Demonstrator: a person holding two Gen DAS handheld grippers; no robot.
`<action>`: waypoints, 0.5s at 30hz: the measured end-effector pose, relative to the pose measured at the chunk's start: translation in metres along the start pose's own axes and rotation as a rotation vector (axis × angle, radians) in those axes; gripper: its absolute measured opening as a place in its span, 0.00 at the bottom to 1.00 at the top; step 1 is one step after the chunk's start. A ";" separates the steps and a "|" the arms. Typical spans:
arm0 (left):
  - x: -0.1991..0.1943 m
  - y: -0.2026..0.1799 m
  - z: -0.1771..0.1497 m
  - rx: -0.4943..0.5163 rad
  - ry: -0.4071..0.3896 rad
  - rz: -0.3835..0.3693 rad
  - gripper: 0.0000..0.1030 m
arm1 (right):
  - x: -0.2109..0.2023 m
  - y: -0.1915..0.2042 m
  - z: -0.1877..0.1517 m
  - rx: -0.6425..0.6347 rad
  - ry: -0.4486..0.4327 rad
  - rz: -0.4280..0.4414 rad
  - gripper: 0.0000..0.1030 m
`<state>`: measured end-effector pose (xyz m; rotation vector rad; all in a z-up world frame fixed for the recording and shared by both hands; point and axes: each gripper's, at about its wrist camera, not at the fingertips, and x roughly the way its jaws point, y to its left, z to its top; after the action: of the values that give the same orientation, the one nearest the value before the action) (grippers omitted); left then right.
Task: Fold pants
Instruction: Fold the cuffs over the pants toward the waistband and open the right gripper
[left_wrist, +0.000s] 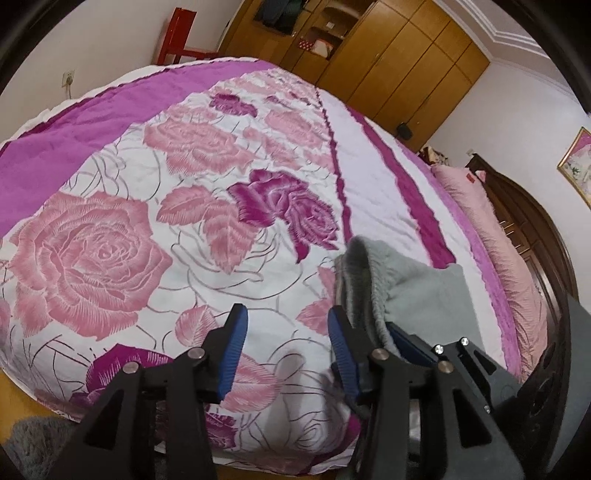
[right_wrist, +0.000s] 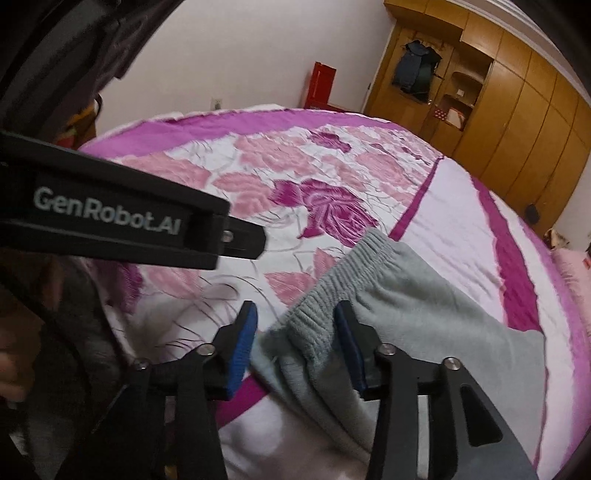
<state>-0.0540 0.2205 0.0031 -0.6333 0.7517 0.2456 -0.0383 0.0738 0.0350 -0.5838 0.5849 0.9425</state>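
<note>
Grey sweatpants (right_wrist: 424, 317) with a ribbed elastic waistband lie on the near right part of the bed. Their waistband corner sits between the blue pads of my right gripper (right_wrist: 295, 334), whose jaws stand apart without pressing on the cloth. In the left wrist view the waistband (left_wrist: 364, 280) bunches up just right of my left gripper's right finger (left_wrist: 341, 339). My left gripper (left_wrist: 288, 332) is open over bare bedspread, with nothing between its fingers. The left gripper's black body (right_wrist: 110, 218) crosses the upper left of the right wrist view.
A pink and purple rose-patterned bedspread (left_wrist: 110, 258) covers the wide bed. Pink pillows (left_wrist: 480, 221) and a dark wooden headboard (left_wrist: 532, 229) lie at the right. A wooden wardrobe (left_wrist: 399, 59) stands behind, a red frame (left_wrist: 181, 37) by the far wall, and a grey rug (left_wrist: 33, 439) below the bed edge.
</note>
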 end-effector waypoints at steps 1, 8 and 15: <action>-0.001 -0.001 0.001 0.002 -0.005 -0.001 0.48 | -0.003 -0.002 0.001 0.020 -0.015 0.023 0.47; -0.007 -0.011 0.008 0.007 -0.017 0.001 0.49 | -0.019 -0.021 0.010 0.146 -0.085 0.200 0.48; -0.019 -0.025 0.016 0.025 -0.044 0.003 0.50 | -0.036 -0.045 0.016 0.246 -0.138 0.290 0.48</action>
<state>-0.0480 0.2110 0.0360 -0.6014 0.7122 0.2523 -0.0130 0.0437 0.0800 -0.2136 0.6609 1.1531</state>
